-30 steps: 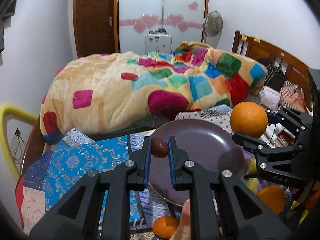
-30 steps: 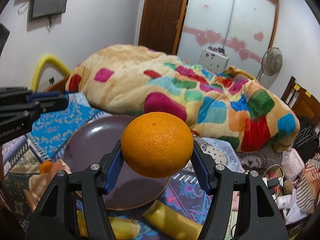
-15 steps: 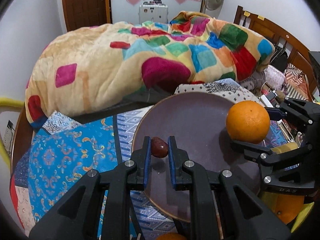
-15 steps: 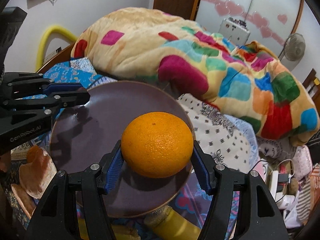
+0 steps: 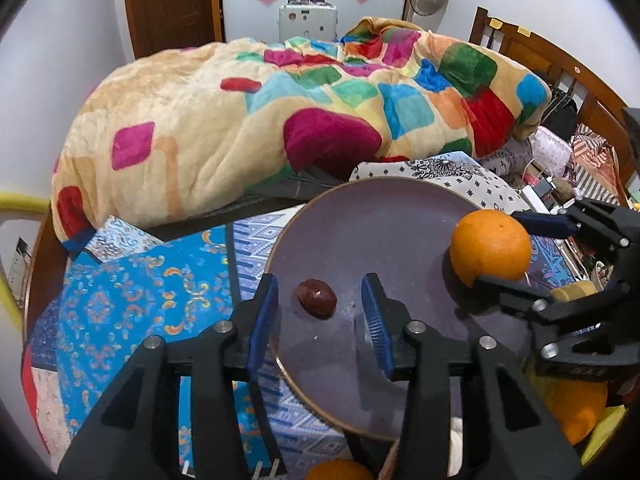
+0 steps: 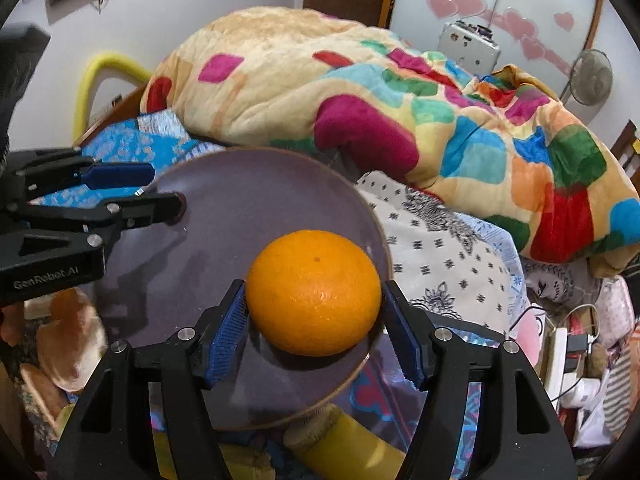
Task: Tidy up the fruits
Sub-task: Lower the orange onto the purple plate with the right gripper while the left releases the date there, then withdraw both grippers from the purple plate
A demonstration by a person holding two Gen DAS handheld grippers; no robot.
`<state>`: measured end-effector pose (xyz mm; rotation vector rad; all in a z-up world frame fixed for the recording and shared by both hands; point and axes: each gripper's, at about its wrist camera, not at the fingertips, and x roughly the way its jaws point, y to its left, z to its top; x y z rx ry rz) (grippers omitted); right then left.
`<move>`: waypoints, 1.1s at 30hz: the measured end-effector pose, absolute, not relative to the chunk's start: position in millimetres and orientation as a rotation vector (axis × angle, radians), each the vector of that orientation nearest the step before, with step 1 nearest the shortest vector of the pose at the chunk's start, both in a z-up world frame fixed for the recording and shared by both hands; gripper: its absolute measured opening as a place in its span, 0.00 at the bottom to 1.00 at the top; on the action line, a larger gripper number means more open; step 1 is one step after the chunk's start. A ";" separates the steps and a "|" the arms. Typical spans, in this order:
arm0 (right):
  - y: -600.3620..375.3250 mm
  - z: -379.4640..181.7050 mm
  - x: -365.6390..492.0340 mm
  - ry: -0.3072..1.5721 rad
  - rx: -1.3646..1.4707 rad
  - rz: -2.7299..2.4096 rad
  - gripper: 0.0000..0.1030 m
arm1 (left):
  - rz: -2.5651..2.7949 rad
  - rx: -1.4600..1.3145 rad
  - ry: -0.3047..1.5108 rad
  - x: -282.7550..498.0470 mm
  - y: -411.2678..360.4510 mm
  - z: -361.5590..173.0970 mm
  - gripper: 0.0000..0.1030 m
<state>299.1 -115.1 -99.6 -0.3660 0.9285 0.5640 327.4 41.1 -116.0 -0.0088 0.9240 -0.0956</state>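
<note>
Bedroom, patterned bedspread (image 5: pixel 132 280): purple plate (image 5: pixel 380 224). Left tongs (image 5: pixel 320 312), a second ago clamped on the small red fruit (image 5: pixel 317 298), now opening; fruit lies loose between them. Right tongs (image 6: pixel 314 320) opening around the orange (image 6: pixel 314 292), resting on plate.

Date (image 5: pixel 317 298) on plate (image 5: pixel 372 216) left, orange (image 5: pixel 490 247) right; blanket (image 5: pixel 240 120) behind.
</note>
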 end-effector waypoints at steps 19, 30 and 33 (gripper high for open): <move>-173.4 -40.0 201.5 0.707 -0.169 0.550 0.68 | -0.093 -0.018 0.802 210.7 38.1 -66.9 0.60; -183.6 -68.5 154.3 0.682 -0.170 0.492 0.69 | -0.091 -0.048 0.842 161.4 15.5 -99.3 0.80; -188.4 -77.9 145.7 0.694 -0.168 0.484 0.69 | -0.101 -0.037 0.845 151.7 4.0 -103.7 0.81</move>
